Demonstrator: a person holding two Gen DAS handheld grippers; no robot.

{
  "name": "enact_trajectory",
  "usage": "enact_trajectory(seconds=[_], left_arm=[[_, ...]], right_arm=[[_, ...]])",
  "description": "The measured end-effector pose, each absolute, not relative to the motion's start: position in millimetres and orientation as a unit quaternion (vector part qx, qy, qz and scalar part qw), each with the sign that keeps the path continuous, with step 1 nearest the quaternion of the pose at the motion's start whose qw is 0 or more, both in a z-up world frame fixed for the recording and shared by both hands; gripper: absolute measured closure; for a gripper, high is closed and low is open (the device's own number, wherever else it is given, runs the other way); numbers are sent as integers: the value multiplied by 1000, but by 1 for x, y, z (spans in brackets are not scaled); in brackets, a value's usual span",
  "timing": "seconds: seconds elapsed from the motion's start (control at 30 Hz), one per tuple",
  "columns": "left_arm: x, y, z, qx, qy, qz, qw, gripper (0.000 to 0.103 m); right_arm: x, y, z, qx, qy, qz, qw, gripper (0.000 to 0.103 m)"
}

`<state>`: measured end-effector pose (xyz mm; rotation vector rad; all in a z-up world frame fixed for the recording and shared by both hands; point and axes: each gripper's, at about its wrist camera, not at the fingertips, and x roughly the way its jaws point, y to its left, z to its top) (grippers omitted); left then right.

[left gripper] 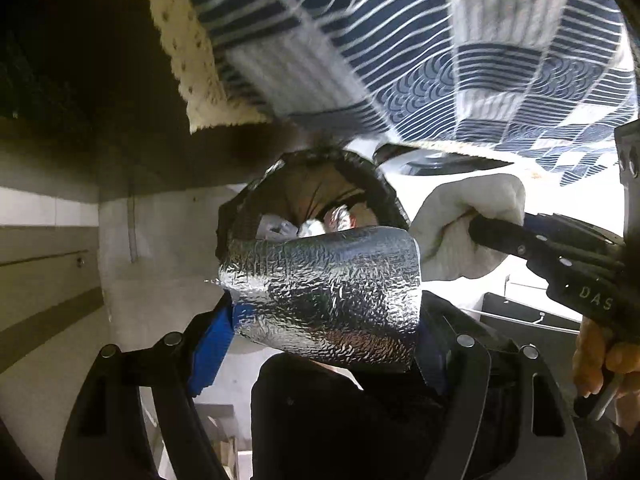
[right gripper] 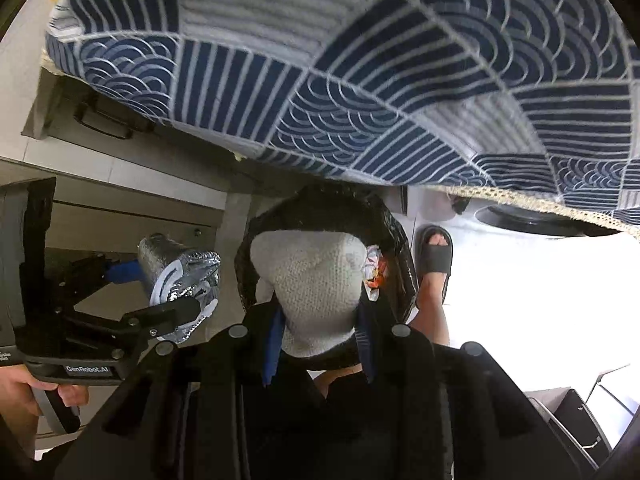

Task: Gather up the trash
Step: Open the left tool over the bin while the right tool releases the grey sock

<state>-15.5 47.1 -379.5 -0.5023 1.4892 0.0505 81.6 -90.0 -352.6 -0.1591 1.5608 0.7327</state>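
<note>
Both grippers point steeply down over bin (right gripper: 320, 216). Left gripper (left gripper: 324, 300) clamped wide on foil pouch (left gripper: 328, 280); right gripper (right gripper: 320, 320) clamped on white cloth (right gripper: 312, 280).

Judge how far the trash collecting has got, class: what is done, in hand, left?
Done: scraps already lie in the black-lined bin. In hand: left tongs grip a crumpled silver foil piece, right tongs a white knitted cloth, both above the bin. Left: dropping both in.
</note>
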Motion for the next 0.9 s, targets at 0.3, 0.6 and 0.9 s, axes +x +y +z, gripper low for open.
enact_trajectory(seconds=[0.3, 0.6, 0.9], left_arm=[[-20, 41, -408, -234, 685, 26, 690, 27], [-22, 35, -422, -233, 696, 31, 678, 26], [-18, 34, -423, -246, 701, 34, 668, 15]], right_arm=[[83, -86, -389, -67, 715, 310, 623, 70], [82, -86, -401, -66, 726, 305, 613, 69], [94, -88, -392, -43, 720, 300, 624, 52]])
